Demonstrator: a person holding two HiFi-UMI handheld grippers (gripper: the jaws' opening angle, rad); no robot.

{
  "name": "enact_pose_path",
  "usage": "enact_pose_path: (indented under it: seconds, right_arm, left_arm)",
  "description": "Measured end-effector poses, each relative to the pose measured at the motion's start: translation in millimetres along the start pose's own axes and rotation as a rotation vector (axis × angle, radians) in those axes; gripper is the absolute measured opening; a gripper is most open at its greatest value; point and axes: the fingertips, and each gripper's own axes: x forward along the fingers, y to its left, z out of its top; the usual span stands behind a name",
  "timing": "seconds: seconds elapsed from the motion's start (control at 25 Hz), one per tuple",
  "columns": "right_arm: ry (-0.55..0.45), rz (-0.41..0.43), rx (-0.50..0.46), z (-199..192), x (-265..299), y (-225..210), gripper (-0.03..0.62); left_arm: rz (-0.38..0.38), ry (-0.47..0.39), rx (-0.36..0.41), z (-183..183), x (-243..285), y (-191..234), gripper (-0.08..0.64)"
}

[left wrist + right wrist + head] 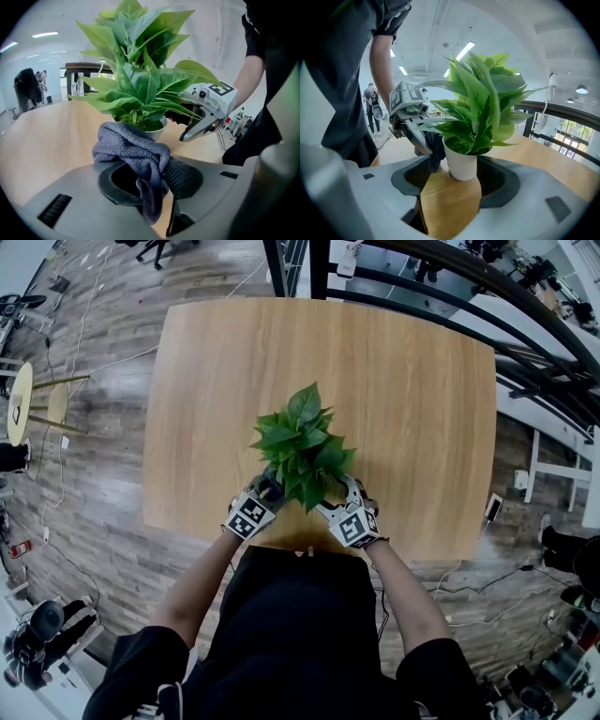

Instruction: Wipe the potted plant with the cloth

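Left claw (152,182) is clamped on the grey cloth (132,146), bunched right up against the potted plant (136,84). Right claw (454,183) gapes wide, that plant standing between its tips, near the desk (403,409) front edge.

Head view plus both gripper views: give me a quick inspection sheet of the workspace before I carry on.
Surface: light wooden table.
Job's things: green leafy plant in white pot; grey knitted cloth bunched beside the pot.
Clutter: nothing seen.
Grippers: left hand-held gripper shut on the cloth; right hand-held gripper open, pot just ahead between its jaws, not clamped.
Cables: thin cables on the floor, none on the table.
Surroundings: wood-plank floor, dark metal railing.
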Motion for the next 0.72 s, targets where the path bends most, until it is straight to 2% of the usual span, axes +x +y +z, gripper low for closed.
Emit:
enact_pose_path:
  seconds: [0.08,0.2,0.32,0.56,0.72]
  right_arm:
    - [-0.005,0.005,0.028,0.8,-1.6,2.7,0.288]
    - [0.013,-0.063,0.074,-3.2,-6.3,-16.9,0.290]
    - [0.029,-0.100,0.063,-5.3,-4.5,-34.4,0.290]
    - [-0.015,-0.023,-0.002,8.8,10.8,-34.0,0.290]
    - [-0.021,-0.053,0.022,9.4,13.4,-36.5,0.288]
  left_arm:
    - [0.016,-0.006,-0.020,-1.0,-3.4,7.7,0.137]
    - [0.019,-0.016,-0.041,0.3,-3.2,12.8,0.137]
    - [0.019,-0.010,-0.051,-1.4,-1.7,13.6,0.137]
    - [-0.056,-0.020,-0.066,2.9,4.4,10.4,0.138]
    - [-0.069,-0.019,-0.054,6.8,5.8,1.0,0.137]
